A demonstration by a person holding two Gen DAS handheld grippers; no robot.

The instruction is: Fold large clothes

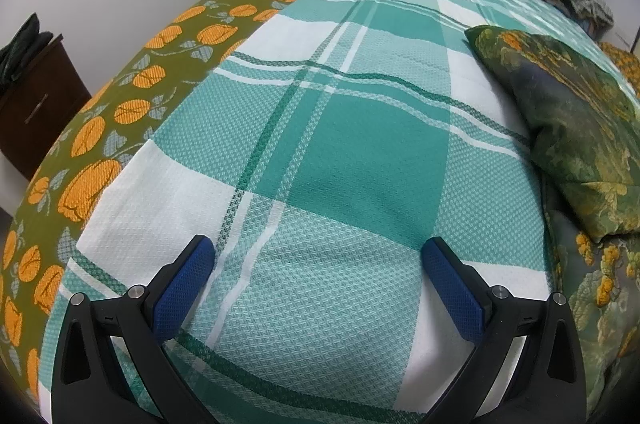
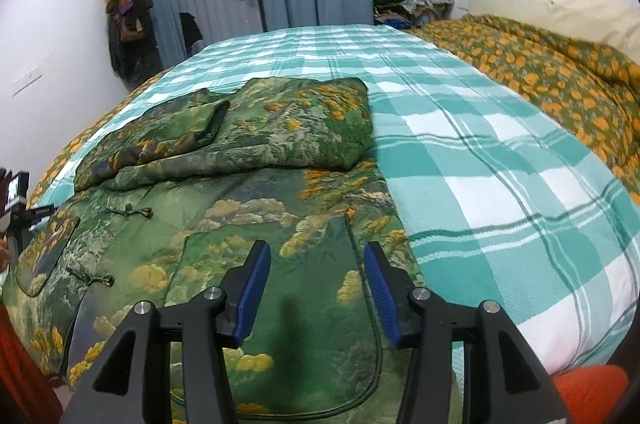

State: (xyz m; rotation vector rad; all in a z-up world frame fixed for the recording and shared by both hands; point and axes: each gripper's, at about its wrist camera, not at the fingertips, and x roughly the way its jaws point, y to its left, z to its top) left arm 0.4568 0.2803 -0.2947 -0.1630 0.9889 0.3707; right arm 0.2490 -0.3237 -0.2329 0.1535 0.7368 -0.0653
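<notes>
Now two claws are hanging over a bed with a big green jacket on it.

Underneath, the bed (image 2: 500,152) is wearing a green and white checked sheet (image 1: 340,152), and an orange flower blanket (image 2: 560,80) is lying along its side. On top, the big green jacket (image 2: 240,216) with yellow patterns is lying flat on the sheet, and its top part is lying folded over in a thick bundle. Beside it, the left claw (image 1: 318,268) is hanging wide open over bare sheet, holding nothing, with a bit of the jacket lying off to its right. Over the jacket's pocket (image 2: 280,304), the right claw (image 2: 318,270) is hanging partly open, and its blue fingers (image 2: 256,288) are gripping nothing.
</notes>
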